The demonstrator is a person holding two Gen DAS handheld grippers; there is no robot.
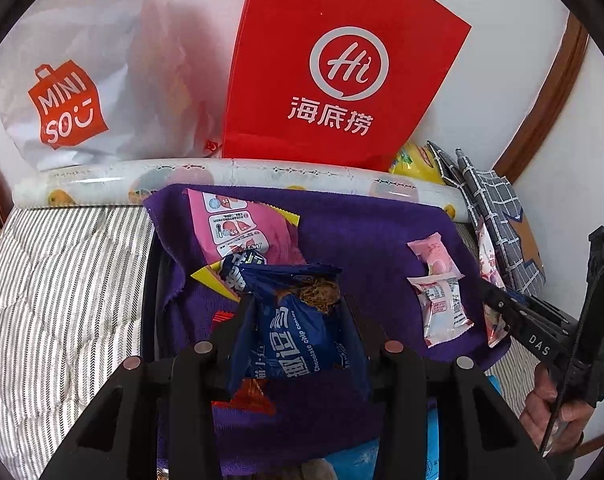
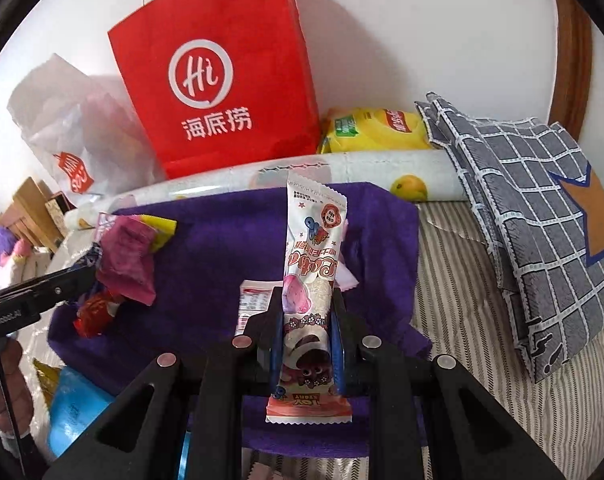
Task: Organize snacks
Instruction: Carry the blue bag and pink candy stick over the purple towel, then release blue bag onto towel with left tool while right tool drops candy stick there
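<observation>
My left gripper (image 1: 296,308) is shut on a blue chocolate chip cookie packet (image 1: 298,336) and holds it over the purple cloth (image 1: 365,236). A pink snack bag (image 1: 242,228) lies on the cloth behind it. Two small pink-and-white packets (image 1: 437,280) lie on the cloth to the right. My right gripper (image 2: 307,300) is shut on a long pink-and-white Toy Story snack bar (image 2: 309,280), upright over the cloth (image 2: 230,248). In the right wrist view the left gripper (image 2: 82,276) enters from the left, next to the pink bag (image 2: 128,264).
A red paper bag (image 1: 341,64) and a white Miniso bag (image 1: 82,92) stand against the back wall behind a rolled fruit-print sheet (image 1: 230,178). A grey checked bag (image 2: 533,216) and a yellow packet (image 2: 377,128) lie at the right. A striped bedcover (image 1: 62,280) surrounds the cloth.
</observation>
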